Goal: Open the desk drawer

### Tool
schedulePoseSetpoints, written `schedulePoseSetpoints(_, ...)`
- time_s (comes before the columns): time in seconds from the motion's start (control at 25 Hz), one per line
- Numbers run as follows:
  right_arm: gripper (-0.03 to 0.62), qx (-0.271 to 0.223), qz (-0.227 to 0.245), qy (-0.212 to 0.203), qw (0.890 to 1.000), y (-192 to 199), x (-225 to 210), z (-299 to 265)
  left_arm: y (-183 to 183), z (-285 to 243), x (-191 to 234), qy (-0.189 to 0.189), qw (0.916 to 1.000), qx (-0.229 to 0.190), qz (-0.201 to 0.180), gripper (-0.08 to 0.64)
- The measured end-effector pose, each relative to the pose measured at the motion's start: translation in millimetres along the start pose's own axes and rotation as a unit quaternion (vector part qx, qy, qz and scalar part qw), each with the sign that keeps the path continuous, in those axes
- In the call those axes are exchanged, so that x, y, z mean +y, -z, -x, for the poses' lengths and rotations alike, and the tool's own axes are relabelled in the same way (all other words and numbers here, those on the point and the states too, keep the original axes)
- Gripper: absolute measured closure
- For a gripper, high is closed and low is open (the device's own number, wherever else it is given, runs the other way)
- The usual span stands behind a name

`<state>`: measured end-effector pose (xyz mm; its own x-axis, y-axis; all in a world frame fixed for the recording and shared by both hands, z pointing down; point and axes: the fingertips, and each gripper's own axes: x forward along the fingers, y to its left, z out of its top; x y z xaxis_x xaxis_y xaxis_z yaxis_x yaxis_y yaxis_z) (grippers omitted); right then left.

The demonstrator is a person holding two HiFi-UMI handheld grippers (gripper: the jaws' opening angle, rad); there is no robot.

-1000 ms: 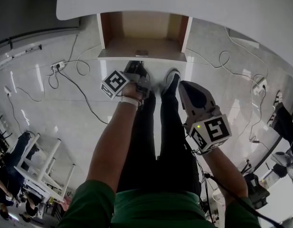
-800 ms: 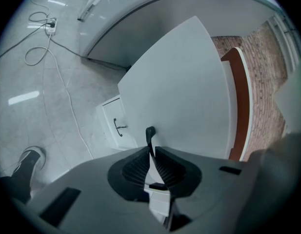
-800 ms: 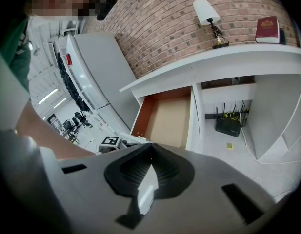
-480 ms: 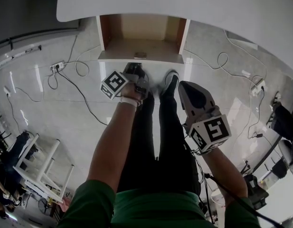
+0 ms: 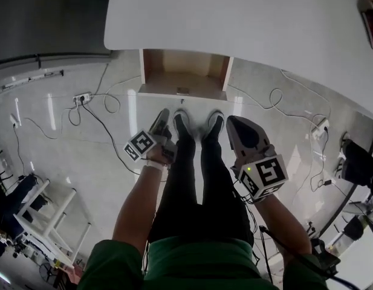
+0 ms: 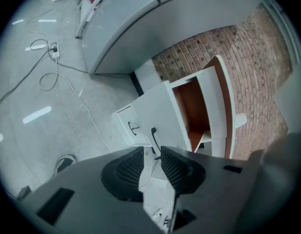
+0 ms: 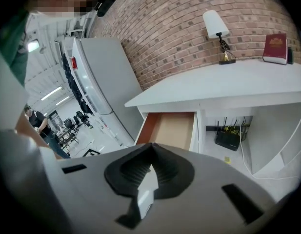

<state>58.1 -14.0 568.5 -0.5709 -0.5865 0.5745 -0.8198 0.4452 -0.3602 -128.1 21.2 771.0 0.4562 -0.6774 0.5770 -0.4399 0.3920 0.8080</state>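
The desk drawer [image 5: 183,76] stands pulled out from under the white desk top [image 5: 246,23], its brown inside [image 7: 172,128] bare and a small dark handle [image 5: 183,91] on its front. My left gripper [image 5: 164,119] hangs short of that front, apart from it. In the left gripper view the white drawer front [image 6: 157,108] and its black handle [image 6: 153,136] lie beyond the left gripper [image 6: 152,152], whose jaws have just been opening and hold nothing. My right gripper [image 5: 233,125] is off to the right; the right gripper [image 7: 150,147] has its pads together at the tips.
Cables and a power strip [image 5: 82,97] lie on the glossy floor to the left. The person's shoes [image 5: 195,122] stand just before the drawer. A lamp [image 7: 216,26] and a red book [image 7: 277,48] sit on the desk; a router [image 7: 228,138] sits under it.
The left gripper has come back from the drawer front toward the person and its jaws have spread. The drawer now looks farther away. The right gripper has risen slightly.
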Motion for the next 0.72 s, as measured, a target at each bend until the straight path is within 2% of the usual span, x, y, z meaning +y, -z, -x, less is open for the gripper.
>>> schedulePoseSetpoints(0.12,0.592,-0.023,0.013,0.004,1.0,-42.5,4.6,13.9,-22.8,38.3,-29.7,-0.011,0.9987,-0.009,-0.049,0.459)
schedulePoseSetpoints(0.24,0.592,-0.043,0.025,0.01,0.999,-84.4,9.1,29.7,-58.1,73.9,-77.9,-0.009,0.9955,-0.042,-0.084,0.477)
schedulePoseSetpoints(0.4,0.592,-0.079,0.051,0.015,0.995,-150.8,19.6,52.7,-107.1,107.4,-174.5,0.04,0.9873,-0.092,-0.123,0.494)
schedulePoseSetpoints(0.48,0.592,-0.103,0.067,0.017,0.992,-188.2,24.1,64.3,-130.1,118.3,-233.4,0.071,0.9772,-0.114,-0.164,0.495)
schedulePoseSetpoints(0.56,0.592,-0.126,0.081,0.02,0.989,-222.3,30.0,77.5,-148.2,132.5,-290.3,0.095,0.9622,-0.135,-0.217,0.499)
schedulePoseSetpoints(0.72,0.592,-0.159,0.096,0.027,0.982,-268.4,46.8,108.2,-150.7,168.9,-390.2,0.148,0.9246,-0.147,-0.318,0.502)
